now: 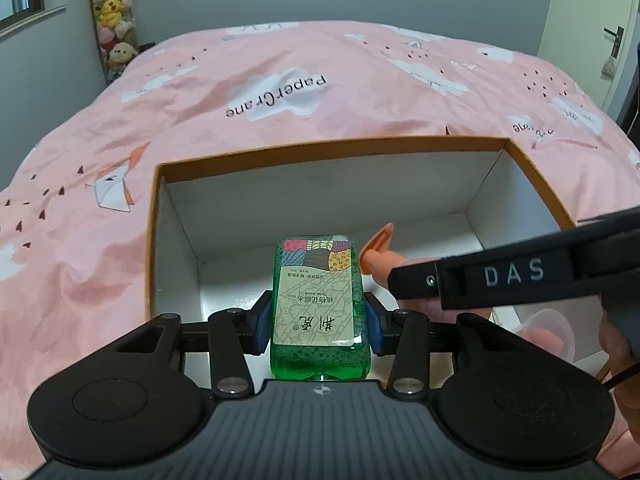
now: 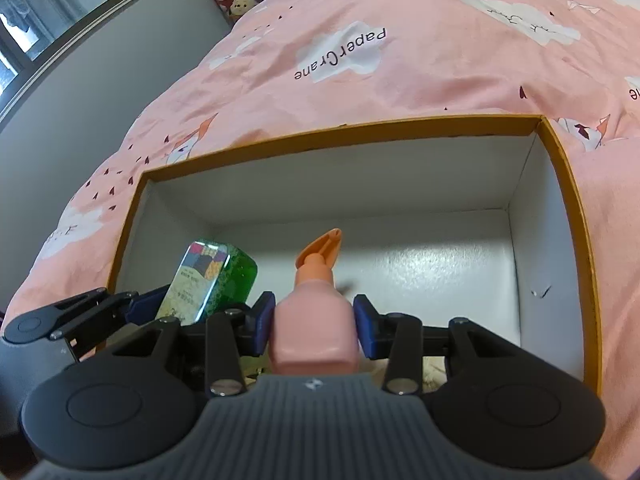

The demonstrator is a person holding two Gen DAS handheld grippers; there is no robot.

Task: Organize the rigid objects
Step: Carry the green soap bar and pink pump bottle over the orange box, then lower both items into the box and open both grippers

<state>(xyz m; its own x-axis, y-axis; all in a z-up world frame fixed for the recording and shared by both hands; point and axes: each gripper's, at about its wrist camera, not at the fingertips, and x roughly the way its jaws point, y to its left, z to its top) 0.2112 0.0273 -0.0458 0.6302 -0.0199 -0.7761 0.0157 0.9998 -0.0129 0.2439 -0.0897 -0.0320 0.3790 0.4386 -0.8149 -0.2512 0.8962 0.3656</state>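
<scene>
My left gripper is shut on a green liquid bottle with a patterned label, held over the left part of an open cardboard box with white inner walls. My right gripper is shut on a pink pump bottle with an orange nozzle, held over the box beside the green bottle. The right gripper's arm and the pump nozzle show at the right of the left wrist view. The left gripper shows at the left of the right wrist view.
The box lies on a bed with a pink patterned sheet. A clear lidded container lies at the box's near right corner. Plush toys hang on the far wall. A door stands at the right.
</scene>
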